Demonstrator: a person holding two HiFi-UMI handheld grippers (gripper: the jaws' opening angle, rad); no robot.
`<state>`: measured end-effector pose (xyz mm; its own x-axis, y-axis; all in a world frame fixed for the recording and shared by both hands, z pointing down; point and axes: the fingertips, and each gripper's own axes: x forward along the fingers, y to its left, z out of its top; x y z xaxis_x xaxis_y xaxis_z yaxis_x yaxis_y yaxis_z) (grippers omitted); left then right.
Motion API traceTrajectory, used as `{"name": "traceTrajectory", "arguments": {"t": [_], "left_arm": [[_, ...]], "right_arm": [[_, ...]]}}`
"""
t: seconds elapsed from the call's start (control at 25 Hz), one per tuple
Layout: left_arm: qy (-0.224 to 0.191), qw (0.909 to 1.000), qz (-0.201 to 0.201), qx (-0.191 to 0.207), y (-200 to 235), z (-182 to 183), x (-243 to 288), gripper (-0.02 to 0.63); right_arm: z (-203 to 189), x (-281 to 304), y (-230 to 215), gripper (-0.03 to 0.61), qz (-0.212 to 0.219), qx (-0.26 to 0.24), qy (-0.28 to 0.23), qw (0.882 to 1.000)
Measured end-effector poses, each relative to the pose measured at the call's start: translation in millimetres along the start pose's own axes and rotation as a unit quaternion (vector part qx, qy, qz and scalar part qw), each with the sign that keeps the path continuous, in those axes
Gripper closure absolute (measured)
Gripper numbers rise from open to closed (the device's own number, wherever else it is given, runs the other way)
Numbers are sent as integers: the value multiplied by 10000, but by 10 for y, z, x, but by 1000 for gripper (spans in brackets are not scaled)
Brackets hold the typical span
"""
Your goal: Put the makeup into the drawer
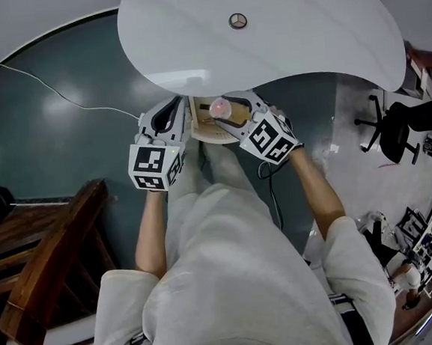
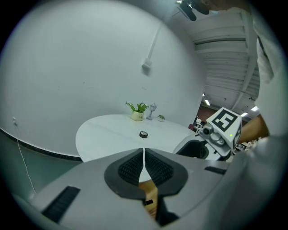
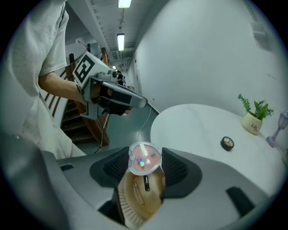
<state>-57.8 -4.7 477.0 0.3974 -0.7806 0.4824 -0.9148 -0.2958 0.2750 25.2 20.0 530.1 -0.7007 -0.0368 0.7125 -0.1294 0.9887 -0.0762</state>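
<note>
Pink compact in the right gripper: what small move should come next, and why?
Probably lower the right gripper a little and then open its jaws. They clamp the pink compact over the open wooden drawer, where a dark stick lies, so the compact looks ready to be released inside.

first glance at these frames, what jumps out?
The right gripper grips a round clear compact of pink makeup just above the open wooden drawer, under the edge of the white table. The left gripper is at the drawer's left side, jaws together with nothing seen between them. A second small dark compact sits alone on the table.
</note>
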Motion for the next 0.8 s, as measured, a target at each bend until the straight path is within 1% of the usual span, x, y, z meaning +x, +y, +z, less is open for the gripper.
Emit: {"name": "traceTrajectory", "arguments": {"t": [0.12, 0.28, 0.48, 0.8], "left_arm": [[-6, 10000, 10, -10, -19, -32, -33, 595], [-4, 10000, 58, -29, -11, -72, -79, 595], [7, 9999, 137, -66, 15, -126, -129, 595], [24, 9996, 264, -120, 73, -192, -190, 595]], "right_arm": [[-178, 103, 212, 351, 211, 6, 174, 9996], [-500, 320, 334, 351, 400, 87, 516, 9978], [-840, 617, 333, 351, 543, 41, 957, 9939], [-1169, 979, 262, 351, 650, 65, 1336, 9889]]}}
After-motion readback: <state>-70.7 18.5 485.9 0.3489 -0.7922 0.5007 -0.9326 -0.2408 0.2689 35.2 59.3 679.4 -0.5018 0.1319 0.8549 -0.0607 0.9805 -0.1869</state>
